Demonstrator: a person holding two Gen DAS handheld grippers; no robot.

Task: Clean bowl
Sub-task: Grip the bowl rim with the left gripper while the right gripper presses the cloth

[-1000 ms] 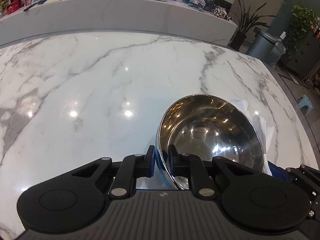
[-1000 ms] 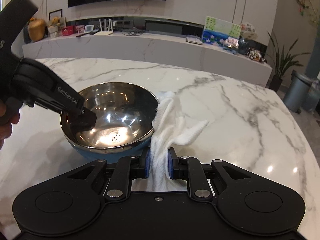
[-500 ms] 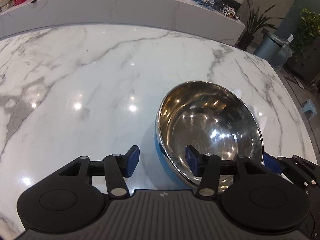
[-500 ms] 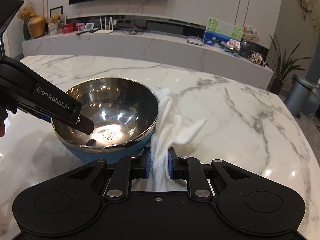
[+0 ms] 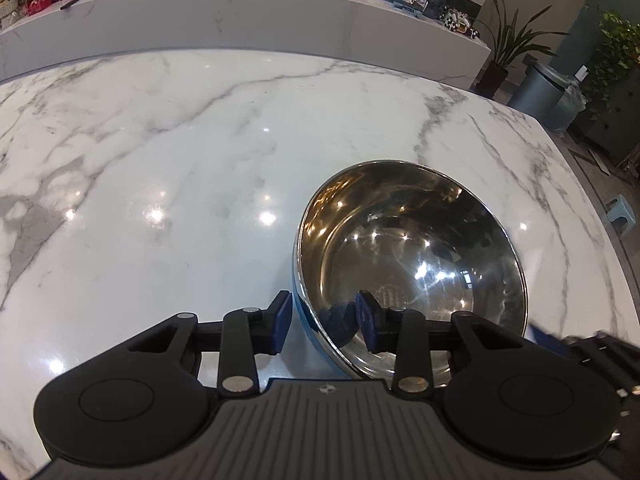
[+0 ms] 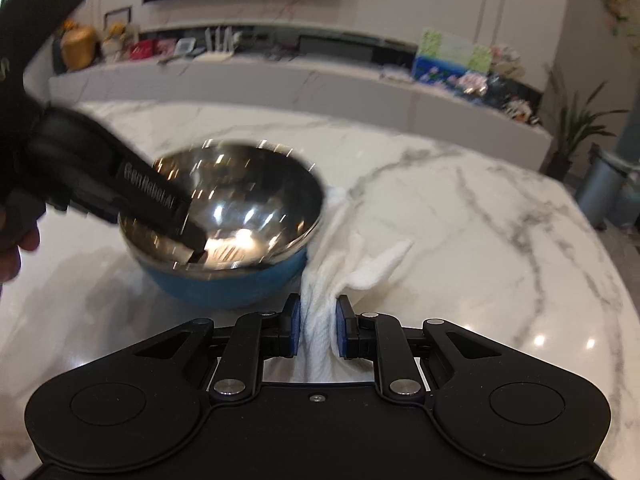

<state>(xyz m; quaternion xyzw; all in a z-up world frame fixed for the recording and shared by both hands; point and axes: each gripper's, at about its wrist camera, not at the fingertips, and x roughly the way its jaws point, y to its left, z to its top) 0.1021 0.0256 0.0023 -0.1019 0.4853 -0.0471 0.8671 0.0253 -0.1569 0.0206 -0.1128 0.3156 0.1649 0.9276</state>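
A steel bowl (image 5: 412, 256) with a blue outside rests on the marble table (image 5: 168, 184); it also shows in the right wrist view (image 6: 240, 208), blurred. My left gripper (image 5: 324, 326) is open, one finger outside the near rim and one inside, not touching it. My right gripper (image 6: 316, 330) is shut on a white cloth (image 6: 360, 264) that lies on the table just right of the bowl. The left gripper's body (image 6: 100, 176) shows reaching over the bowl's left rim.
A long marble counter (image 5: 240, 20) with boxes and pictures runs behind the table. A grey bin (image 5: 540, 90) and plants stand past the table's right edge. A hand (image 6: 12, 248) holds the left gripper.
My left gripper opened and let go of the bowl's rim. The right gripper shifted with the cloth still in it; its view is now blurred.
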